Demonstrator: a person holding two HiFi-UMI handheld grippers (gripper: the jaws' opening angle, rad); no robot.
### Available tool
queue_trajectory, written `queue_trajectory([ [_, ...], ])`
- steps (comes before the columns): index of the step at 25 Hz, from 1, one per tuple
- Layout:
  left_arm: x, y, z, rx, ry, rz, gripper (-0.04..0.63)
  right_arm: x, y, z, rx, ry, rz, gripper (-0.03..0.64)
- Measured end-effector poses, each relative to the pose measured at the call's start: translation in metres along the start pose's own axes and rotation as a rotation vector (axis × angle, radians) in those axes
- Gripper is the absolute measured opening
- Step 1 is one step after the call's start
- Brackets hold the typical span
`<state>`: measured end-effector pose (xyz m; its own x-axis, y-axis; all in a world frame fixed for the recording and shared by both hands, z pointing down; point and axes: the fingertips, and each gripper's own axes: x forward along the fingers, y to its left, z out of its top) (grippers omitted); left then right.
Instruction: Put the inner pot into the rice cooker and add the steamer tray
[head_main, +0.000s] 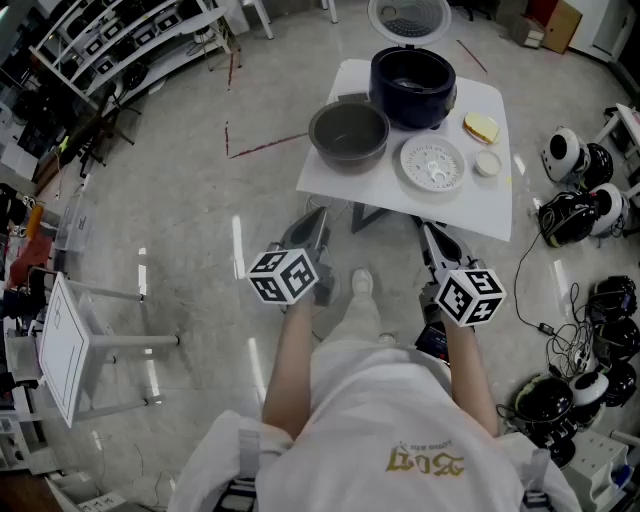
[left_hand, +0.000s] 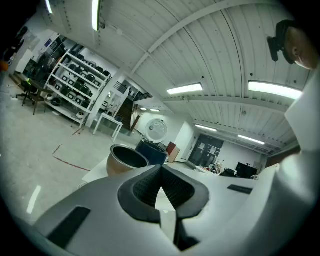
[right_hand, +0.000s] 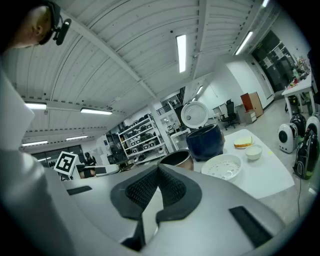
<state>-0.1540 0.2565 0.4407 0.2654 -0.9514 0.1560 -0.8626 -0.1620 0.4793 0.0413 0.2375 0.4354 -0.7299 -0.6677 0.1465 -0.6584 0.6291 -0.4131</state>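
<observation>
The left gripper (left_hand: 161, 172) was pinched fully together with nothing between its jaws, and the right gripper (right_hand: 159, 172) was likewise closed and empty. Both hung short of the white table (head_main: 470, 215), touching nothing on it. Beyond the left gripper sat the inner pot (head_main: 348, 135), just beside the open rice cooker (head_main: 412, 87). Beyond the right gripper lay the steamer tray (head_main: 432, 163), beside the pot.

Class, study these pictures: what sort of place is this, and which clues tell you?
Probably a lab or workshop, not a kitchen: racks of shelving stacked with equipment, devices and cables strewn on the floor, and a rice cooker on a lone white table.
</observation>
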Motion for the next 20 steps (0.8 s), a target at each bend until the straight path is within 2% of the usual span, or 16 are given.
queue_trajectory([
  [7,-0.005,0.001,0.007,0.006,-0.013,0.026,0.017,-0.005,-0.003,0.001,0.01,-0.008,0.003,0.011],
  [10,-0.001,0.002,0.01,0.038,-0.029,0.056,0.017,-0.009,-0.021,0.011,0.022,-0.032,-0.003,0.011],
  [11,0.002,0.003,0.01,0.045,-0.028,0.067,0.05,-0.008,-0.03,0.015,0.027,-0.036,-0.006,0.011],
  [12,0.006,0.005,0.011,0.043,-0.023,0.074,0.165,-0.007,-0.039,0.019,0.031,-0.032,-0.009,0.012],
  [13,0.01,0.008,0.011,0.032,-0.016,0.077,0.23,-0.003,-0.046,0.021,0.034,-0.022,-0.008,0.043],
  [14,0.014,0.011,0.013,0.019,-0.013,0.081,0.235,0.001,-0.051,0.023,0.037,-0.01,-0.002,0.101],
  [15,0.017,0.016,0.016,0.009,-0.012,0.086,0.228,0.007,-0.054,0.025,0.039,0.002,0.007,0.128],
  [20,0.037,0.043,0.013,-0.022,0.018,0.124,0.227,0.035,-0.079,0.028,0.03,0.036,0.007,0.14],
])
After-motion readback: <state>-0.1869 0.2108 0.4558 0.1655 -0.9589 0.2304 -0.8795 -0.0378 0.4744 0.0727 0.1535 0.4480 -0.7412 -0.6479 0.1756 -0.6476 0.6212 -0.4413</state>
